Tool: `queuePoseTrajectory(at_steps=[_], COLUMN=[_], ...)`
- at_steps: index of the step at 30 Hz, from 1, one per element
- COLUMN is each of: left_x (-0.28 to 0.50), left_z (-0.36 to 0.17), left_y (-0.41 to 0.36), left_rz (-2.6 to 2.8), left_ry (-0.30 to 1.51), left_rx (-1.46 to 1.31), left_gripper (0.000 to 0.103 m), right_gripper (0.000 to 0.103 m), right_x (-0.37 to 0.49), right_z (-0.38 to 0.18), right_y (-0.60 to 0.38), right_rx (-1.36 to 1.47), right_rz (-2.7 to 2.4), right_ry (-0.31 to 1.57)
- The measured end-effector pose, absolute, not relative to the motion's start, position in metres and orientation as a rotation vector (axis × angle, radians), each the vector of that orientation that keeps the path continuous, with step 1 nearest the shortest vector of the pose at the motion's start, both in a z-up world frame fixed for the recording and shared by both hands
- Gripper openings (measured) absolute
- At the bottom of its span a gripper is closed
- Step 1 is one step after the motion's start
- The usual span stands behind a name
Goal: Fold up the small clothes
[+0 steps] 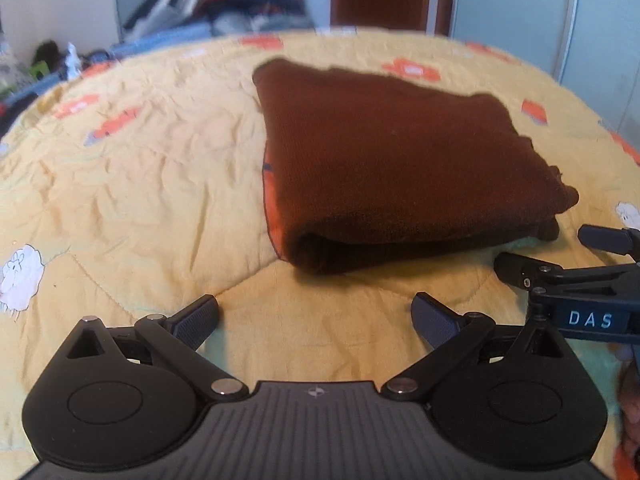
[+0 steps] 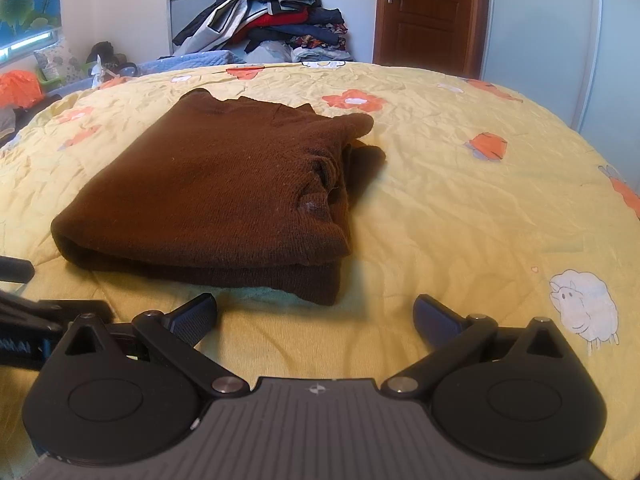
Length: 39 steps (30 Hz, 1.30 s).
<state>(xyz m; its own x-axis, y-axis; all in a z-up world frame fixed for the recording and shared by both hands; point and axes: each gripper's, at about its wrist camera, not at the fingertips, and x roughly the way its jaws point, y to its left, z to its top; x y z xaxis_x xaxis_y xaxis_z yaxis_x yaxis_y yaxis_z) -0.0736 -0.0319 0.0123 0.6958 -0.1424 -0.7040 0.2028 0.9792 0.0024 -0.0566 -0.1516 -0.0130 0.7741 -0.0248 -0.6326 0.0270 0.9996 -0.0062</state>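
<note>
One folded brown sweater (image 2: 212,188), fold edge nearest.

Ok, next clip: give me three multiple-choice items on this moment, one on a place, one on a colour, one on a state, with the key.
1. Where does the folded knitted garment lie?
A. on the yellow quilted bedspread
B. on the pile of clothes
C. between a tool's fingers

2. What colour is the garment?
A. blue
B. dark brown
C. white

3. How do the left tool and the right tool stand?
A. both shut on cloth
B. one shut, one open
C. both open, holding nothing

Key: 1 A, it rests flat on the bedspread in both wrist views. 2 B, the knit is brown throughout. 3 C, each tool's fingers stand wide apart over bare bedspread, short of the garment.
</note>
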Motion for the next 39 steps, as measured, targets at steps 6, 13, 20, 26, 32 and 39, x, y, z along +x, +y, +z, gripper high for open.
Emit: queuePoseTrajectory(at_steps=[6,13,20,26,32,39], left_x=[-0.0792,-0.0781,-0.0802,-0.0819,-0.0825,-0.0840], left_z=[0.0094,0.0103,0.0099,0.0098,0.0097,0.0087], left_y=[-0.0332,-0.0331,-0.0348,-0.0354,-0.0354,-0.0346], left_rz=[-0.168,-0.160,-0.147,-0.132,-0.134,-0.137], left_ry=[0.701,0.722,0.720,0.720,0.716,0.703], left_rx=[0.059,0.051,0.045,0.034,0.035,0.038], left_gripper=[0.103,0.103,0.103,0.103,0.103,0.103], right_gripper=[0.103,0.103,0.103,0.103,0.103,0.103], right_x=[-0.0567,-0.0559,-0.0563,-0.0562,-0.0555,-0.0559], right_z=[-0.0126,-0.0125,-0.0131,-0.0127,-0.0131,-0.0132], right_y=[-0.1518,-0.1505,-0.1503,-0.1507,-0.1505,-0.1503], right_rx=[0.004,0.005,0.005,0.008,0.009,0.011], right_rz=[-0.028,-0.035,-0.039,-0.045,-0.047,-0.056], right_ry=[0.684,0.684,0.682,0.680,0.680,0.678])
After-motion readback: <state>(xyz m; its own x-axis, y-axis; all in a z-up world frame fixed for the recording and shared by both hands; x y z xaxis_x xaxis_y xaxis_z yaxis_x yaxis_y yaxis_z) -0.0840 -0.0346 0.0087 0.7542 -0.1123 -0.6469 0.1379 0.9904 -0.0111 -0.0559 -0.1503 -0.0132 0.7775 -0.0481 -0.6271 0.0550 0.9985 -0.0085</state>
